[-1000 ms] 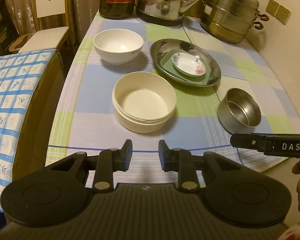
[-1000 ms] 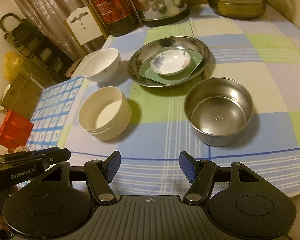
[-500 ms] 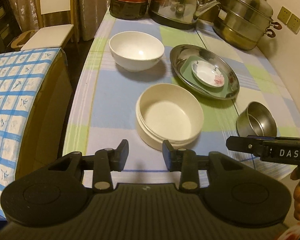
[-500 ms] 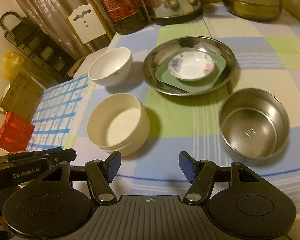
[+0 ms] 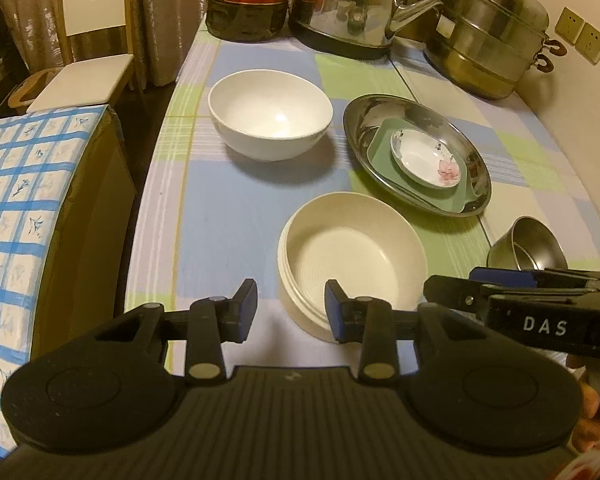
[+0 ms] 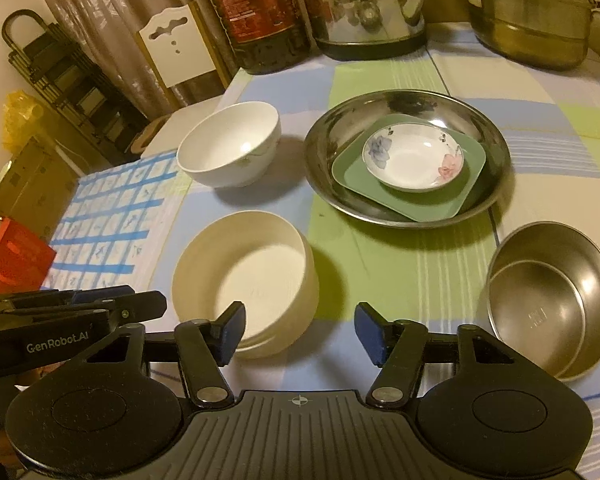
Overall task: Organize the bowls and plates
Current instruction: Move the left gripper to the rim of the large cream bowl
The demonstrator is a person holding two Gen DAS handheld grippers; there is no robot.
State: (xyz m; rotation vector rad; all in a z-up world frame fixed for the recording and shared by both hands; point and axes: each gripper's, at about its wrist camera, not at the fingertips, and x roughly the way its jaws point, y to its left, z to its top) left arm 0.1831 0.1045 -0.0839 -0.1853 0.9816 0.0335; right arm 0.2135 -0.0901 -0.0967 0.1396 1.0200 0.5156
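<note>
Both my tools are empty with jaws parted: my left tool (image 5: 292,307) and my right tool (image 6: 300,328) sit low at the near edge of the surface (image 5: 236,208), flanking the cream bowl (image 5: 352,256). I judge the plates done, stacked in the steel dish (image 6: 408,160) toward the far right, so bowls come next. The cream bowl stands mouth up near the front edge; round, it has no long axis. The white bowl (image 5: 270,114) sits behind it, the steel bowl (image 6: 552,292) at the right edge. Next I'd close on a rim wall and lift straight.
</note>
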